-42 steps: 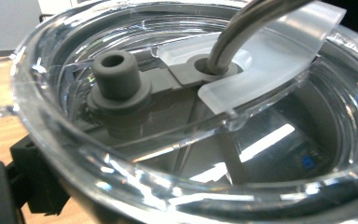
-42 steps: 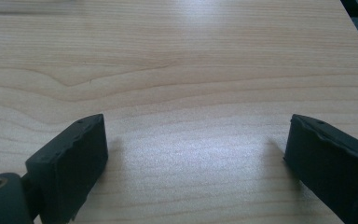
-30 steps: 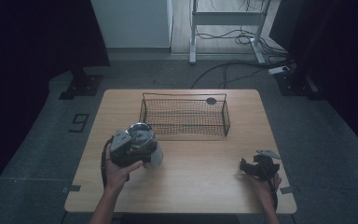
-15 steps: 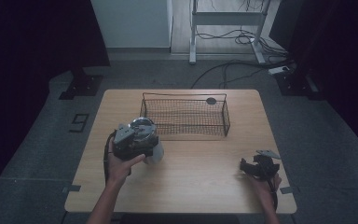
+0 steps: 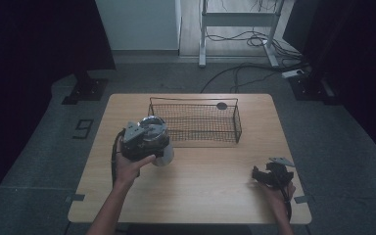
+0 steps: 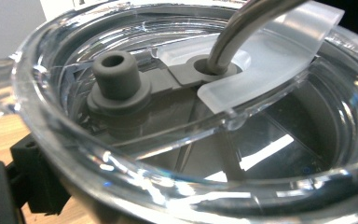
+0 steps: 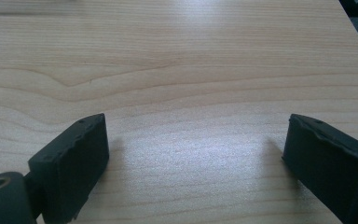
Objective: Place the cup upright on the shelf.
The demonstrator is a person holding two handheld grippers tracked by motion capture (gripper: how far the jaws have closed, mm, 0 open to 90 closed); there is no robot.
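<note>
Item: tumbler (image 5: 160, 147), steel-bodied, with clear plastic lid (image 6: 177, 140), grey rubber stopper (image 6: 117, 74) and metal straw (image 6: 242, 28). It is being carried by the left gripper (image 5: 149, 142), whose jaws are clamping its body below the rim, partly closed around it. Location: above the table (image 5: 200, 196) toward its left edge, just beside the near-left corner of the wire basket (image 5: 196, 122). Right gripper (image 5: 269, 175) is resting near the table's front-right corner, jaws standing wide, holding nothing. Progress, judged: pick-up done; placing into the basket remaining.
</note>
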